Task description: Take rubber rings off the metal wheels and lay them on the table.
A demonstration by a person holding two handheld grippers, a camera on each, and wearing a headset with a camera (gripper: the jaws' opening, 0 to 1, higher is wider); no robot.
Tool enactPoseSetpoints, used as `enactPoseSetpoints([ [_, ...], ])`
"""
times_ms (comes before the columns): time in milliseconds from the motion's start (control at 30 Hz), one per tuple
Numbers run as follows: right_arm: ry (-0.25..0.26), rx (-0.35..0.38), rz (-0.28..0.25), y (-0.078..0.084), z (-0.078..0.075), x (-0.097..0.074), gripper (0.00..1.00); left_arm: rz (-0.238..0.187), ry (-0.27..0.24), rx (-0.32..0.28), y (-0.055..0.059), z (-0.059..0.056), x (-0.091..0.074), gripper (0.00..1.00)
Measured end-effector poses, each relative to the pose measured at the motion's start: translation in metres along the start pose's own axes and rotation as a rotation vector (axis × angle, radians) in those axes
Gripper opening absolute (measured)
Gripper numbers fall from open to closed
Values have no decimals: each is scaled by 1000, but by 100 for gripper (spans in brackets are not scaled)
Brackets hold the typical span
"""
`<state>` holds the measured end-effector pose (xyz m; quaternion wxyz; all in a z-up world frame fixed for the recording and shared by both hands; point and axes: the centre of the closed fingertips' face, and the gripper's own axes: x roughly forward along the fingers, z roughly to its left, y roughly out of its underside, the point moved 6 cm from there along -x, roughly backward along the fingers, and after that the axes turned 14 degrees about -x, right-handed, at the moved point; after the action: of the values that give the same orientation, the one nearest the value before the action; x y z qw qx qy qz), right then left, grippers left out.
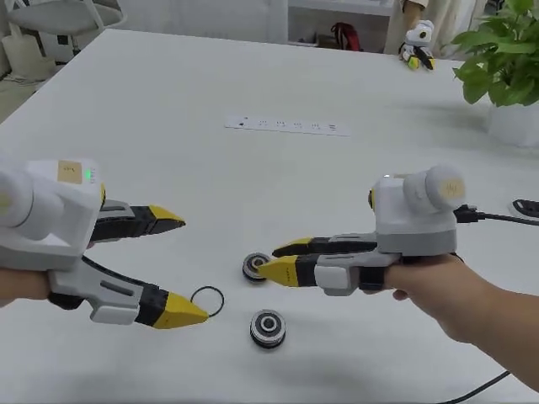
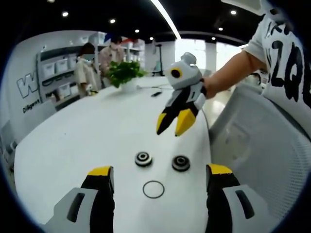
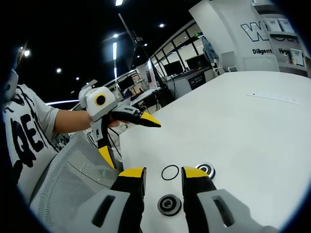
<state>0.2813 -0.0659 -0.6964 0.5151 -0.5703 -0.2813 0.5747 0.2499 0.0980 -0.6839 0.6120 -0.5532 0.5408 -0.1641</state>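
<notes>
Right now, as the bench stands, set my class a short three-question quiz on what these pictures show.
1. True or false: the rubber ring lies flat on the table, held by no gripper.
2. How many metal wheels stand on the table? A: one. B: two. C: four.
3. Fill in the missing word: the left gripper holds its jaws wide ____.
Key: 1 true; 2 B; 3 open.
</notes>
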Motion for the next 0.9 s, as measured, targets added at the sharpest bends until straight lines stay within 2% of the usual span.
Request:
enactPoseSetpoints([
  [467,-3,-26,26,14,3,-8,29,8,22,10,-4,-6,9,77],
  [667,-1,-21,26,17,3,-10,30,13,34,12,-4,-7,15,76],
  [900,2,-36,52,25,6,-11,30,27,53,18,-1,-11,22,75],
])
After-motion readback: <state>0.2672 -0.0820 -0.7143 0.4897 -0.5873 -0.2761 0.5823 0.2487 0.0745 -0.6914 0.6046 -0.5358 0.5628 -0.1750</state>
